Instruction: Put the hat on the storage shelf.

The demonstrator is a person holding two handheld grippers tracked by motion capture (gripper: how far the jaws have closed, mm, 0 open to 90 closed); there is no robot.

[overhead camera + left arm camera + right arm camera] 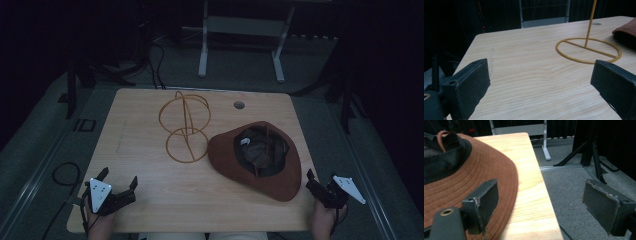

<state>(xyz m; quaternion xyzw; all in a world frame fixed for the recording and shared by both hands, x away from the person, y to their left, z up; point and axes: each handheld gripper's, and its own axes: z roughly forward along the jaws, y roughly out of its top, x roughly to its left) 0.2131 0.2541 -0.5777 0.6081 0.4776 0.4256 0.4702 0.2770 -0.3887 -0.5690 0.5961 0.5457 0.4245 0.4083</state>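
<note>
The room is dim, its far background nearly black; soft overhead light falls on the wooden tabletop (150, 200). The high view looks grainy and slightly soft. The hat (280, 175) casts faint shadow.

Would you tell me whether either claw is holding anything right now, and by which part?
Nothing is held: the left claw and right claw are both open and empty, the right beside the hat brim.

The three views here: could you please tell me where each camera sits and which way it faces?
High view: above the person's side, looking down on the table; both hands, left gripper, right gripper.
Left gripper view: along its open jaws toward the wire stand.
Right gripper view: along its open jaws, table edge, hat.
All share the hat.
</note>
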